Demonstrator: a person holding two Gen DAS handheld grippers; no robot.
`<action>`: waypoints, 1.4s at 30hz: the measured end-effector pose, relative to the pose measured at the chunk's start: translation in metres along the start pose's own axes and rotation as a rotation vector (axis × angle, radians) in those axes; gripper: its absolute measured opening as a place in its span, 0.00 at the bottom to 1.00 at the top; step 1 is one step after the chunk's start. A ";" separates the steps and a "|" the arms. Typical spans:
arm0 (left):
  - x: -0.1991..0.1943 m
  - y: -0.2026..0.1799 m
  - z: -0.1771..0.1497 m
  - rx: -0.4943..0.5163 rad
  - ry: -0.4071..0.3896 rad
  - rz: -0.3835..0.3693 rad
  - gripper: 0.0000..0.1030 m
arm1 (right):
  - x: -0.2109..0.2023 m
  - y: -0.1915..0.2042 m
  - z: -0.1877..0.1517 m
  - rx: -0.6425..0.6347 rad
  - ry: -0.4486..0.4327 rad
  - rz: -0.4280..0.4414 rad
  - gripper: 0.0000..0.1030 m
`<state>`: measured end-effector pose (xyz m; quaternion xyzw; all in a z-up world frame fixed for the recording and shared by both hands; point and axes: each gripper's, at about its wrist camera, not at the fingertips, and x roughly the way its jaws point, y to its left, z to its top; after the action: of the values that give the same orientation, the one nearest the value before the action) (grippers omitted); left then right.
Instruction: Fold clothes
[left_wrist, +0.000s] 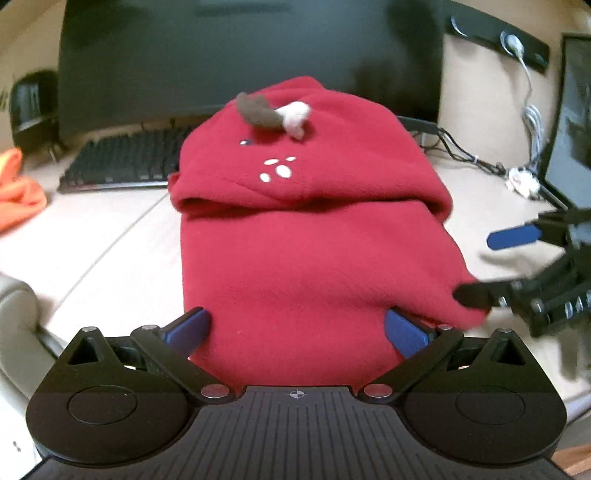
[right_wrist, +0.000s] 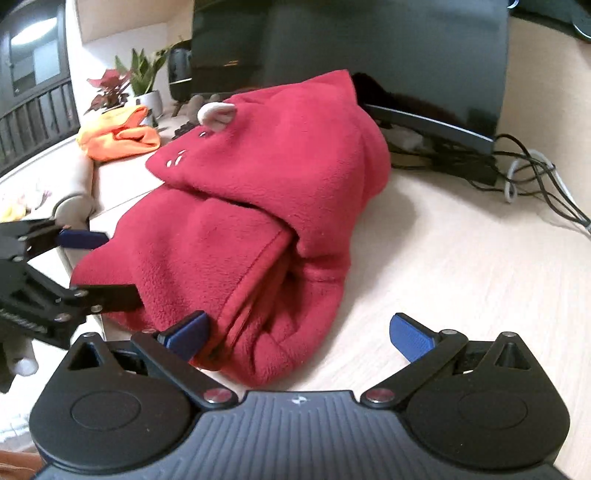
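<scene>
A: Item one?
B: Red hoodie (left_wrist: 314, 251), folded into a bundle on the pale desk (right_wrist: 461, 258), in front of the monitor (left_wrist: 251, 55); hood on top, with a small antler (left_wrist: 258, 112).

A: Tools?
B: Left gripper (left_wrist: 297, 330): fingers spread wide, the bundle's near edge between them, not pinched. Right gripper (right_wrist: 301, 334): wide apart too, left finger (right_wrist: 188, 332) touching the fleece, gripping nothing.

A: Sundries?
B: Orange cloth (right_wrist: 118, 134), keyboard (left_wrist: 122, 162), cables (right_wrist: 535, 177).
</scene>
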<state>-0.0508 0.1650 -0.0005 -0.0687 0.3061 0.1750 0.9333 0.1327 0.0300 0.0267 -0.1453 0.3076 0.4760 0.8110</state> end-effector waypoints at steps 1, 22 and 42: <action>-0.007 0.002 -0.002 -0.026 -0.010 -0.004 1.00 | -0.004 0.000 -0.001 0.012 -0.016 -0.003 1.00; -0.098 -0.055 -0.104 -0.124 -0.174 0.096 1.00 | -0.103 0.046 -0.118 0.023 -0.262 -0.109 1.00; -0.103 -0.063 -0.101 -0.098 -0.198 0.096 1.00 | -0.104 0.043 -0.121 0.044 -0.270 -0.101 1.00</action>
<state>-0.1598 0.0536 -0.0188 -0.0820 0.2063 0.2402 0.9450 0.0147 -0.0835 0.0022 -0.0774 0.1982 0.4428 0.8710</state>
